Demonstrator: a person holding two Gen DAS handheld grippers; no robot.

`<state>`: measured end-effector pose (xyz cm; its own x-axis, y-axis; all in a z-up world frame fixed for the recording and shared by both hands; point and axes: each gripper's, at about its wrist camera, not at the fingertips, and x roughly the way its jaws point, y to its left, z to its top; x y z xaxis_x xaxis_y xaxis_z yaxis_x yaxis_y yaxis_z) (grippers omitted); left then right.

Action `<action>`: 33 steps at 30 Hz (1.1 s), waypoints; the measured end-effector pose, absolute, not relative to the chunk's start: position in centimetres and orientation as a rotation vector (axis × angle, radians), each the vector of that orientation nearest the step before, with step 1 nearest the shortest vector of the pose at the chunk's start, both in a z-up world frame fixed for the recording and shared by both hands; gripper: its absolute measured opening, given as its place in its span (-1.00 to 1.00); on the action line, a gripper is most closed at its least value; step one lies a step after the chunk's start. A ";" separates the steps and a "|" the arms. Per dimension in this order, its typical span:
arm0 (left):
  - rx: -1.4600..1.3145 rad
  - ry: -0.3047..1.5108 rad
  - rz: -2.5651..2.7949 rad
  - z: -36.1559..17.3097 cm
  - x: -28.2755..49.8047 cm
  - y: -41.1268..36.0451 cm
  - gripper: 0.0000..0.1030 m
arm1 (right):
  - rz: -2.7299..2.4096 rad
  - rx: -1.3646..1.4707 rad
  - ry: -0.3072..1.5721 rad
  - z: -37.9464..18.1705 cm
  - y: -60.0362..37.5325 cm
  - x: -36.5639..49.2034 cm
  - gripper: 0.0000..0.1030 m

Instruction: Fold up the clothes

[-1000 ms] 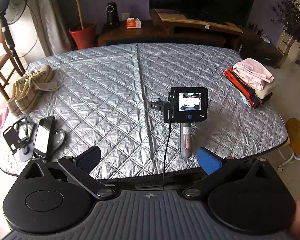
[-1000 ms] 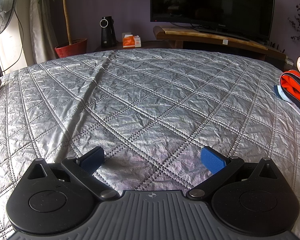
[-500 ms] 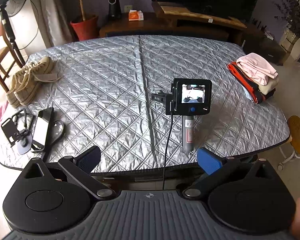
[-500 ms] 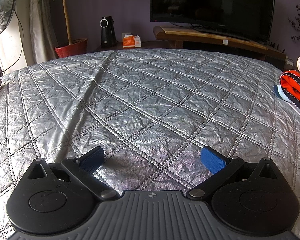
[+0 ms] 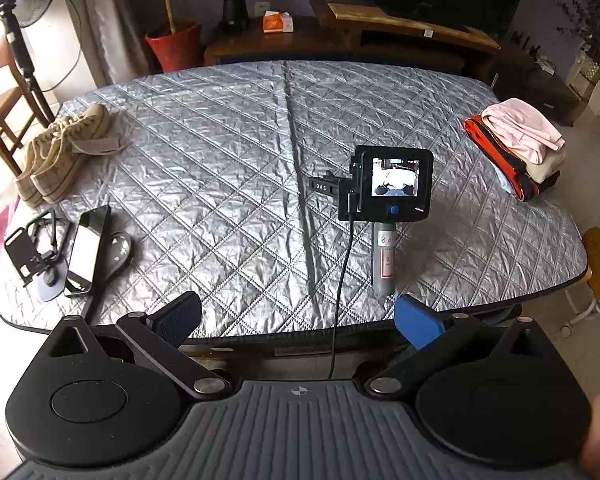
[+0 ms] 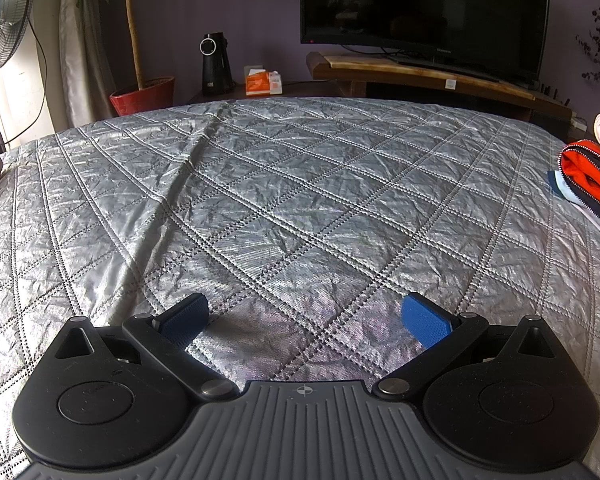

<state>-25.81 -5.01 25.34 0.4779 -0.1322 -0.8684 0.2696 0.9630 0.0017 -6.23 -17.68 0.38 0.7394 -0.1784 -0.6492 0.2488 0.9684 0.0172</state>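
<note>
Over the near table edge, my left gripper (image 5: 298, 316) hangs wide open, empty; folded clothes (image 5: 516, 148) sit far right — reaching, I might snag the cable (image 5: 342, 276); low on the quilt (image 6: 300, 200), my right gripper (image 6: 304, 320) gapes empty, clothes (image 6: 592, 176) at right.

A folded stack of clothes (image 5: 516, 148), pink on top over cream, red-and-black and pale blue, lies at the quilted silver table's (image 5: 236, 152) right edge.

Shoes (image 5: 56, 156), phone (image 5: 86, 250) and television (image 6: 424, 12) surround the quilted table (image 5: 240, 160).
</note>
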 end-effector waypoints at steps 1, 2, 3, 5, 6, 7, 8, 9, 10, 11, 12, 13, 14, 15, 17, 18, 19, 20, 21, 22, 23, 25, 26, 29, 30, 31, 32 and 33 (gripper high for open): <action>0.144 1.047 -0.247 25.2 -25.8 -5.0 1.00 | -0.235 0.105 0.701 0.4 -17.7 -6.2 1.00; 0.144 1.050 -0.247 25.1 -25.7 -5.0 1.00 | -0.235 0.105 0.701 0.4 -17.7 -6.2 1.00; 0.144 1.055 -0.248 24.9 -25.6 -5.0 1.00 | -0.235 0.105 0.701 0.4 -17.7 -6.2 1.00; 0.144 1.063 -0.249 24.5 -25.5 -4.9 1.00 | -0.235 0.105 0.701 0.3 -17.8 -6.2 1.00; 0.145 1.066 -0.251 24.3 -25.4 -4.9 1.00 | -0.235 0.105 0.701 0.3 -17.7 -6.2 1.00; 0.147 1.069 -0.253 24.1 -25.3 -4.9 1.00 | -0.235 0.105 0.701 0.3 -17.7 -6.2 1.00; 0.148 1.071 -0.255 23.9 -25.2 -4.9 1.00 | -0.235 0.105 0.701 0.4 -17.7 -6.2 1.00; 0.147 1.071 -0.258 23.7 -25.1 -4.8 1.00 | -0.235 0.105 0.701 0.3 -17.8 -6.2 1.00; 0.143 1.068 -0.261 23.6 -25.0 -4.8 1.00 | -0.235 0.105 0.701 0.3 -17.8 -6.2 1.00; 0.137 1.067 -0.262 23.3 -24.8 -4.7 0.99 | -0.235 0.105 0.701 0.3 -17.8 -6.2 1.00; 0.140 1.066 -0.258 23.1 -24.5 -4.6 0.99 | -0.235 0.105 0.701 0.3 -17.8 -6.2 1.00; 0.149 1.064 -0.250 22.7 -24.2 -4.6 0.99 | -0.235 0.105 0.701 0.3 -17.8 -6.2 1.00; 0.158 1.062 -0.241 22.3 -23.7 -4.6 0.99 | -0.235 0.105 0.701 0.3 -17.8 -6.2 1.00; 0.165 1.065 -0.231 21.8 -23.2 -4.5 0.99 | -0.235 0.105 0.701 0.3 -17.8 -6.2 1.00; 0.143 1.082 -0.234 20.4 -21.8 -4.0 0.99 | -0.235 0.105 0.701 0.3 -17.8 -6.2 1.00; 0.117 1.096 -0.242 19.6 -21.0 -3.6 0.99 | -0.235 0.105 0.701 0.3 -17.7 -6.2 1.00; 0.097 1.115 -0.242 18.6 -20.1 -3.2 0.99 | -0.235 0.105 0.701 0.3 -17.7 -6.2 1.00; 0.081 1.136 -0.236 17.4 -19.1 -2.9 0.99 | -0.235 0.105 0.701 0.3 -17.7 -6.2 1.00; 0.077 1.151 -0.228 16.3 -18.2 -2.7 0.99 | -0.235 0.105 0.701 0.3 -17.8 -6.2 1.00; 0.083 1.162 -0.217 15.2 -17.3 -2.6 0.99 | -0.235 0.105 0.701 0.4 -17.7 -6.2 1.00; 0.094 1.171 -0.207 14.1 -16.5 -2.5 0.99 | -0.235 0.105 0.701 0.3 -17.7 -6.2 1.00; 0.118 1.181 -0.185 11.9 -14.6 -2.3 0.99 | -0.235 0.105 0.701 0.4 -17.6 -6.2 1.00; 0.122 1.180 -0.172 10.9 -13.6 -2.1 0.99 | -0.235 0.105 0.701 0.4 -17.7 -6.2 1.00; 0.117 1.111 -0.149 8.7 -10.6 -1.3 0.98 | -0.235 0.105 0.701 0.4 -17.7 -6.2 1.00; 0.097 1.075 -0.146 8.3 -9.6 -1.1 0.98 | -0.234 0.105 0.701 0.4 -17.7 -6.2 1.00; 0.070 1.046 -0.141 7.9 -8.6 -0.9 0.98 | -0.234 0.105 0.701 0.4 -17.7 -6.2 1.00; 0.043 1.018 -0.136 7.5 -7.6 -0.7 0.98 | -0.234 0.105 0.700 0.4 -17.7 -6.2 1.00; 0.016 0.989 -0.132 7.1 -6.6 -0.5 0.98 | -0.234 0.105 0.700 0.4 -17.7 -6.2 1.00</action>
